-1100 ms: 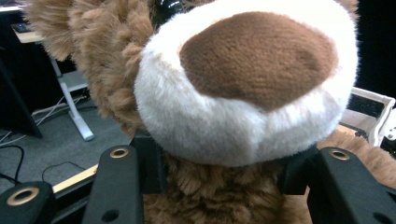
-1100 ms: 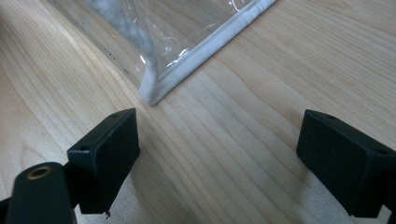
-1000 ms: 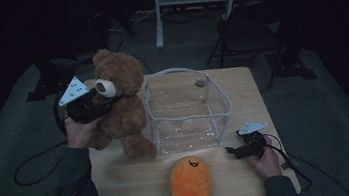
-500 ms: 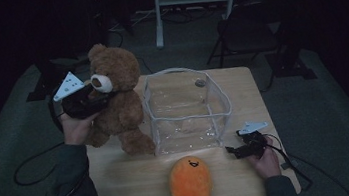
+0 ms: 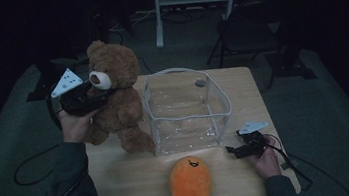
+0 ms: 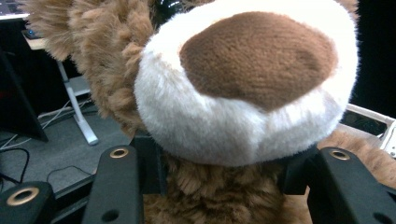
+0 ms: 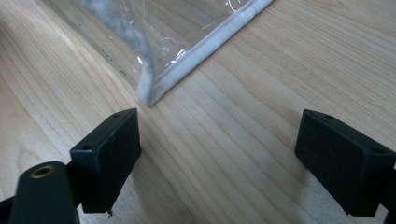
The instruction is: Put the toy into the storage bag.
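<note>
While the left gripper (image 5: pixel 92 95) clamps the brown teddy bear (image 5: pixel 114 98) at the neck, just under its white muzzle, we hold the bear upright at the left side of the wooden table (image 5: pixel 136 175), one foot low near the front left corner of the clear plastic bin (image 5: pixel 186 109). In the left gripper view the two black jaws stand on either side of the fur below the muzzle (image 6: pixel 243 79), pressed into it, so we judge the grasp firm.

We read this as the carrying step: the bear is gripped and raised beside the bin, not yet over it. Next we need to lift the bear high enough for its feet to pass the white-edged rim, move it rightward over the opening, and lower it inside before parting the jaws. The bin's soft walls could fold if a leg catches them.

Nearer us, an orange plush toy (image 5: pixel 190 179) lies on the table in front of the bin, untouched.

Farther right, our right gripper (image 5: pixel 234 150) rests low on the table near the bin's front right corner. Its jaws stand well apart with nothing between them, and in the right gripper view the bin's white-trimmed corner (image 7: pixel 187 70) lies just ahead on bare wood.
</note>
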Demonstrator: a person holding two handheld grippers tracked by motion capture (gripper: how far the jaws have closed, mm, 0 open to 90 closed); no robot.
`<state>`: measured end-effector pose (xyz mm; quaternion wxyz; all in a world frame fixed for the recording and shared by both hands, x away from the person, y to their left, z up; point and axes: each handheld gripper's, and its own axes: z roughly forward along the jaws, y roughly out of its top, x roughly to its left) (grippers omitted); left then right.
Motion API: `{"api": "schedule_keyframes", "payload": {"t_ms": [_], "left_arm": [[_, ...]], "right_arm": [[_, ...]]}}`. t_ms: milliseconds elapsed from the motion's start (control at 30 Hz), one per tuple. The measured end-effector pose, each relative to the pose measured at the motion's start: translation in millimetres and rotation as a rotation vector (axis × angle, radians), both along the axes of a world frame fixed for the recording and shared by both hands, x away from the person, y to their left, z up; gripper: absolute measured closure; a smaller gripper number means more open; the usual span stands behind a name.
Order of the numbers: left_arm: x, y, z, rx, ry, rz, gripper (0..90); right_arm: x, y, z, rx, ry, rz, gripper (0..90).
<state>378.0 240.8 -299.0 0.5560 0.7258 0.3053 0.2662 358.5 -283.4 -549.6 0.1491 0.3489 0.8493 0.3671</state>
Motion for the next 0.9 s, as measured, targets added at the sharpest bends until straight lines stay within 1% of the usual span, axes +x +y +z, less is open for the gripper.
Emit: {"api": "schedule_keyframes", "payload": {"t_ms": [67,433,767,900], "left_arm": [[-0.1,-0.3,1.0,-0.005,0.002,-0.001,47.9],[2.8,-1.3,4.8,-0.006,0.000,-0.005,47.8],[4.7,-3.1,12.7,-0.009,-0.010,-0.009,47.7],[7.0,-2.6,15.2,-0.015,-0.008,-0.007,47.6]], "right_arm": [[0.0,0.0,0.0,0.000,0.000,0.000,13.5],[0.0,-0.1,0.0,-0.001,-0.001,0.001,13.5],[0.0,0.0,0.0,0.000,-0.001,0.000,13.5],[-0.1,-0.1,0.0,-0.001,-0.003,0.005,14.6]]}}
